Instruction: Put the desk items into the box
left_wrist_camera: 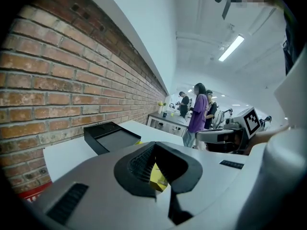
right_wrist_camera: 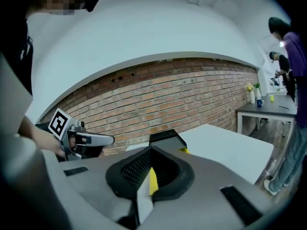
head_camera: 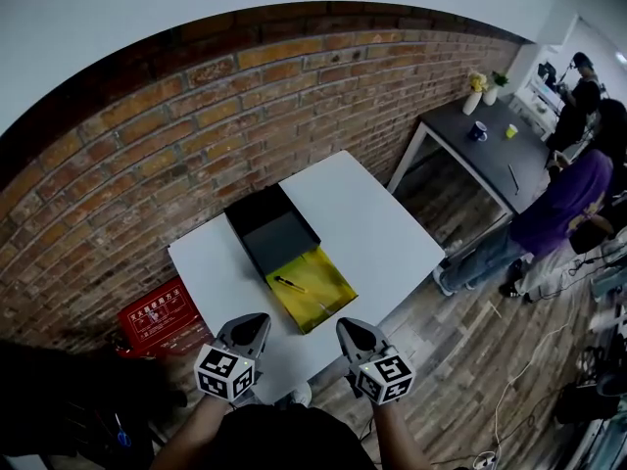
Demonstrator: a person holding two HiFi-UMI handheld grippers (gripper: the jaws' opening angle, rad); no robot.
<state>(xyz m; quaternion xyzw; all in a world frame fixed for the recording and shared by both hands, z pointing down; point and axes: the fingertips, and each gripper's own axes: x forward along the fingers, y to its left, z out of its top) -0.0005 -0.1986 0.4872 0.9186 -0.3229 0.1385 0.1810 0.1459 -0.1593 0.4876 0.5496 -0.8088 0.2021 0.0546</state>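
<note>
An open black box [head_camera: 272, 231] sits on the white table [head_camera: 382, 233] near the brick wall. In front of it lies a yellow sheet [head_camera: 313, 292] with a dark pen [head_camera: 290, 284] on it. My left gripper [head_camera: 250, 329] and right gripper [head_camera: 355, 335] hover side by side over the table's near edge, just short of the sheet. Both are shut with nothing held. In the left gripper view my left gripper [left_wrist_camera: 156, 150] points toward the box [left_wrist_camera: 108, 135]. In the right gripper view my right gripper [right_wrist_camera: 151, 150] faces the box [right_wrist_camera: 167, 138] too.
A red box [head_camera: 162, 316] lies on the floor left of the table, against the brick wall. A dark side table [head_camera: 480, 140] with vases and cups stands at the back right. People [head_camera: 558, 204] stand beside it on the wooden floor.
</note>
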